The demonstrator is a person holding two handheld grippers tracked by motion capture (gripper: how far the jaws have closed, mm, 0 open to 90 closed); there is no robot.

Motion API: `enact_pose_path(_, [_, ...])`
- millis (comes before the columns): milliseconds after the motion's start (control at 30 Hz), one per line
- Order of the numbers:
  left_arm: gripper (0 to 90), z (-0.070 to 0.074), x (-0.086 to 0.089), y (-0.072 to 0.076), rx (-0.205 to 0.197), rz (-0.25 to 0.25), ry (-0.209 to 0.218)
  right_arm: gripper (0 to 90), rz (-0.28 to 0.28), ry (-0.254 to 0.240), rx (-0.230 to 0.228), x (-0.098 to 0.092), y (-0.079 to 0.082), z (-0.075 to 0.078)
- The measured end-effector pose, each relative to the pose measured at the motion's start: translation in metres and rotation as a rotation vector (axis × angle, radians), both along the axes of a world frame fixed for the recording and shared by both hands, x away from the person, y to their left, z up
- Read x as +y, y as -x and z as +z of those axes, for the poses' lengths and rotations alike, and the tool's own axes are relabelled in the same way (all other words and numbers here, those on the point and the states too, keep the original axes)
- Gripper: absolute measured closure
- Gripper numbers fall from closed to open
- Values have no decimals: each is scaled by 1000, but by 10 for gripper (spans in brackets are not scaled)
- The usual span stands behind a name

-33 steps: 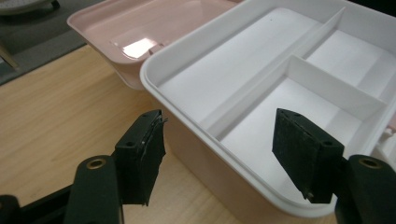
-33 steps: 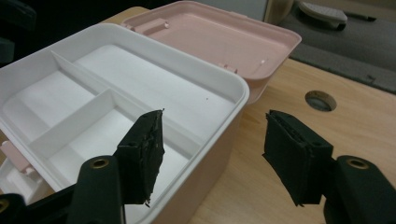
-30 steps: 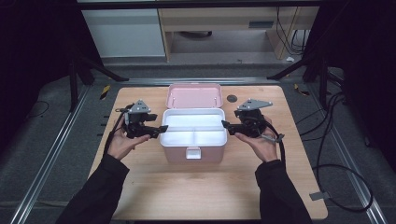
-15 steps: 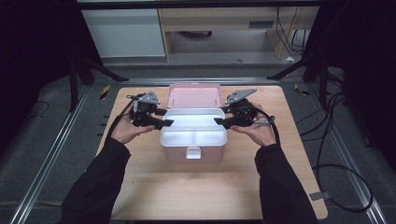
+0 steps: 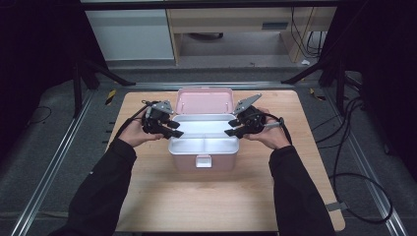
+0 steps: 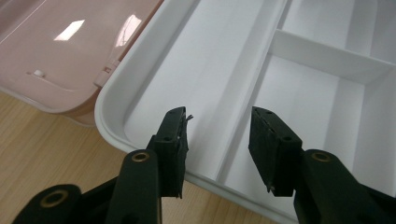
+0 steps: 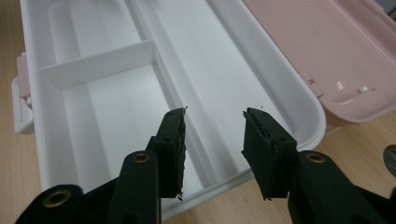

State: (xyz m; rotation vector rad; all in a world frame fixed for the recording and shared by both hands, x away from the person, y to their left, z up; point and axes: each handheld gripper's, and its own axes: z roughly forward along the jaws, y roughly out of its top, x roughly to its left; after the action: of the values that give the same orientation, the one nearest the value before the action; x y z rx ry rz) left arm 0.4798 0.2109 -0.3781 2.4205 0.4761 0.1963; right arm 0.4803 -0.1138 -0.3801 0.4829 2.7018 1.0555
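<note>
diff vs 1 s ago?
Both tongs, left and right, moved inward from the box's sides to over the white tray's ends, their jaws closing partway; each pair now straddles the tray's long divider without gripping. Box, open lid and table unchanged.

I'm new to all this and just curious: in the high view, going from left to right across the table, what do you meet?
Left hand → left claw → white tray of the open pink box → right claw → right hand.
</note>
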Motion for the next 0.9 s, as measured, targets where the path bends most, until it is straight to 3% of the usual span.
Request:
enact_pose_path(67, [595, 0, 0, 0, 4, -6, -3, 607, 15, 25, 10, 3, -2, -1])
enact_pose_path(100, [600, 2, -3, -1, 3, -27, -42, 613, 24, 39, 18, 4, -4, -2])
enact_pose_path(167, [611, 3, -7, -2, -4, -39, -81, 634, 35, 57, 30, 7, -5, -3])
enact_pose_path(300, [640, 3, -12, -4, 10, -59, -114, 680, 66, 80, 54, 9, -8, -4])
enact_pose_path(333, [650, 3, -14, -7, 17, -80, -141, 701, 87, 103, 58, 10, -10, -4])
enact_pose_path(533, [704, -4, -19, -8, 42, -122, -155, 748, 123, 121, 67, 12, -13, -7])
enact_pose_path(900, [798, -4, -17, -14, 72, -152, -150, 811, 179, 166, 111, 17, -21, -6])
